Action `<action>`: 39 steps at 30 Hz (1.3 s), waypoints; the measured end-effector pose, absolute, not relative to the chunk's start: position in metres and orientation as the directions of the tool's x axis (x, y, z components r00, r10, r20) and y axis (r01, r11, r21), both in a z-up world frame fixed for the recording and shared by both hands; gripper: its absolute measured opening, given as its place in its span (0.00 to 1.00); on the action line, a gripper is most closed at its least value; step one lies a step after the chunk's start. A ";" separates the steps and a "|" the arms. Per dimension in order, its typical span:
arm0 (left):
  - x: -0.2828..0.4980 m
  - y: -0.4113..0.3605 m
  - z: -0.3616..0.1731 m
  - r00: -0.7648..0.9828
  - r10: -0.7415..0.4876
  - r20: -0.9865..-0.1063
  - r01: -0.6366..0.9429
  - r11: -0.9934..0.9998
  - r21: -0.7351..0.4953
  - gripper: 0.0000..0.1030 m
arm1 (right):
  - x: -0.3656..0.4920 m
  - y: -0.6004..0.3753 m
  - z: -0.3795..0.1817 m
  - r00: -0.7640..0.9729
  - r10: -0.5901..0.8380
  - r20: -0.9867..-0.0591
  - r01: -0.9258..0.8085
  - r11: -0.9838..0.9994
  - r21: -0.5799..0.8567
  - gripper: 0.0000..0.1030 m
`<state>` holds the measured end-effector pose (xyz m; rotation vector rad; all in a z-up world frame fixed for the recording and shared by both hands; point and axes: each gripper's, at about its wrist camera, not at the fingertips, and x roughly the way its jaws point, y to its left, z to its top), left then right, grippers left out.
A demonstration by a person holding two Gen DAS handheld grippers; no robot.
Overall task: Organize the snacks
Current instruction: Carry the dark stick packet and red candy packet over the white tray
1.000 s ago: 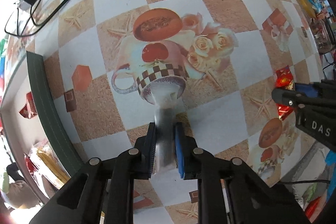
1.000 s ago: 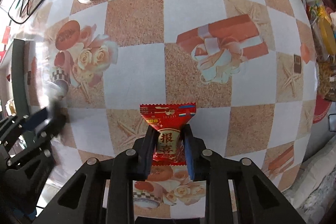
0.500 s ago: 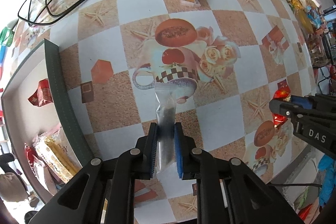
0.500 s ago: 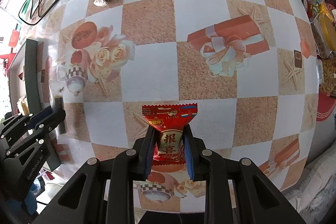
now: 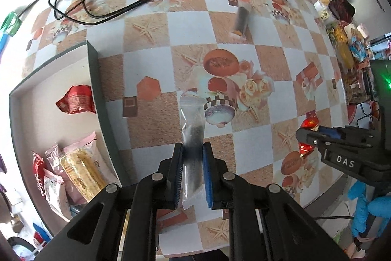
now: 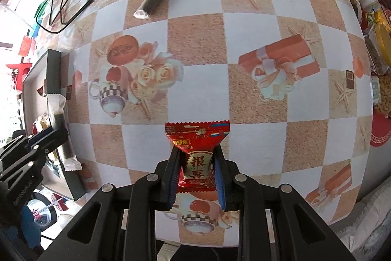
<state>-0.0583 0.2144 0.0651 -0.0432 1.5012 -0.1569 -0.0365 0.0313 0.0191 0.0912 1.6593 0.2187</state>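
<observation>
Left gripper clamps clear dark stick pack near box; right gripper clamps red candy above table.

My right gripper reads "DAS" in white; the red candy packet it pinches reads "报喜".
</observation>
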 end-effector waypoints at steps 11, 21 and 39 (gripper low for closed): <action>-0.061 0.194 0.061 0.052 -0.137 -0.989 0.104 0.986 -0.131 0.17 | -0.039 0.010 0.017 -0.111 0.202 -0.973 -0.066 0.975 0.210 0.26; -0.067 0.190 0.064 0.054 -0.122 -0.991 0.108 0.987 -0.116 0.17 | -0.046 -0.007 0.022 -0.132 0.200 -0.971 -0.058 0.976 0.209 0.26; -0.074 0.219 0.093 0.143 -0.120 -0.982 0.042 0.992 -0.115 0.17 | -0.035 0.032 0.051 -0.093 0.217 -0.972 -0.150 0.962 0.230 0.26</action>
